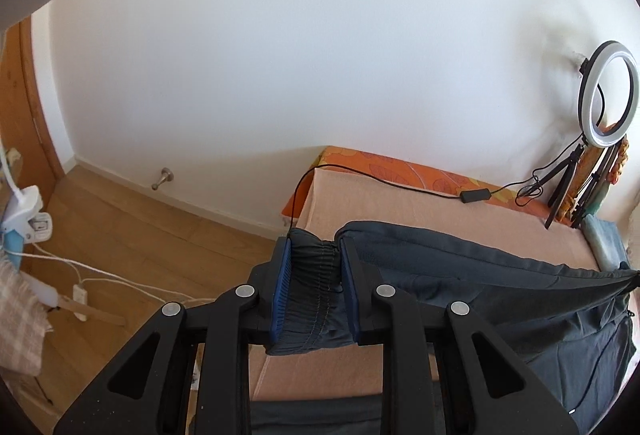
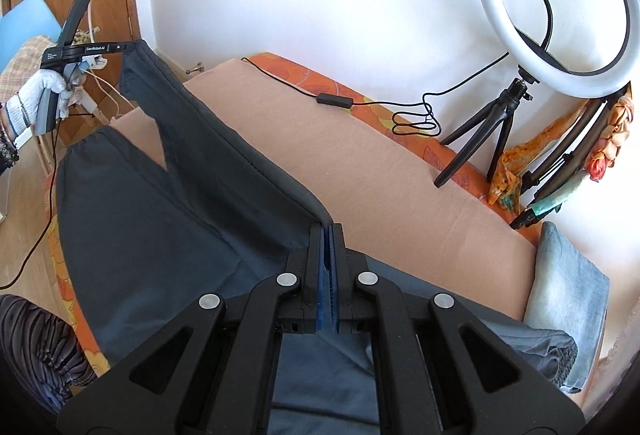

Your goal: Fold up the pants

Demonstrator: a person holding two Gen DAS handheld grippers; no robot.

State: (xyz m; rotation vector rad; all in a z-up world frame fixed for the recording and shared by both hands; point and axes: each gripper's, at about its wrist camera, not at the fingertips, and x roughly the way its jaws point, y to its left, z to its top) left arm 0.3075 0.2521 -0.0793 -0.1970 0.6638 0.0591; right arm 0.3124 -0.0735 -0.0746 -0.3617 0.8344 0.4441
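Between the blue pads of my left tongs I hold the gathered elastic waistband of the dark grey pants; the jaws stand half wide around the bunched cloth. My right tongs are almost closed, pinching a thin edge of the same pants, and the fabric stretches tight from them up to the left tongs, seen from this side in my gloved left hand. One part of the pants hangs lower over the bed. Under them lies a peach blanket on an orange flowered sheet. Farther, a ring light on a small tripod stands at the white wall, its black cable running over the bed. A wooden floor is on the left.
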